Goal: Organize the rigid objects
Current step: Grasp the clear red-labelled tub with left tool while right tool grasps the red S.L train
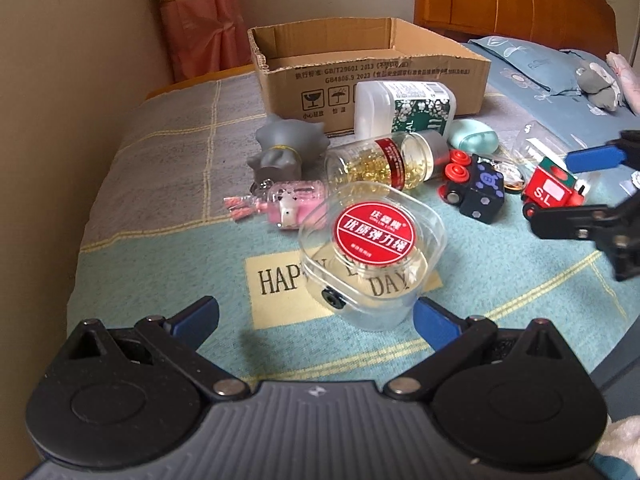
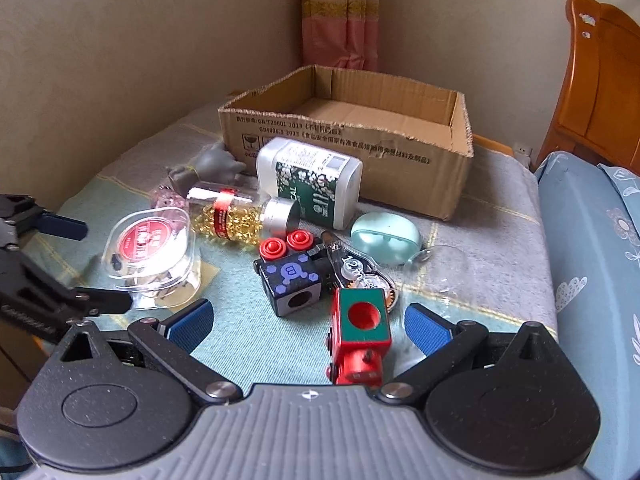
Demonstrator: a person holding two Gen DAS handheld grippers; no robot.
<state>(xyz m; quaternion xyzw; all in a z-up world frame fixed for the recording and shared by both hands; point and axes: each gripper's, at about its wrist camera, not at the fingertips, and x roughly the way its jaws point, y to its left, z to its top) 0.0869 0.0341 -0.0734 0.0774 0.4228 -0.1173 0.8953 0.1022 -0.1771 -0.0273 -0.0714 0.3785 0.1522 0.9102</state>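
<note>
While my left hand-held gripper [image 1: 316, 316] hangs spread wide and empty at lower centre, the clear square plastic tub with the round red label [image 1: 372, 248] lies just ahead on the blanket. My right hand-held gripper [image 2: 308, 324], equally wide, flanks the red wooden toy train [image 2: 360, 340]. The open cardboard box [image 2: 400, 148] sits upper centre.

Brown box [image 2: 400, 148], grey toy [image 1: 286, 148], mint case [image 2: 386, 238]. Red train [image 2: 360, 332] with green end; black cube [image 2: 292, 282] with blue hexagons. Blue-and-grey checked blanket [image 1: 168, 160].
</note>
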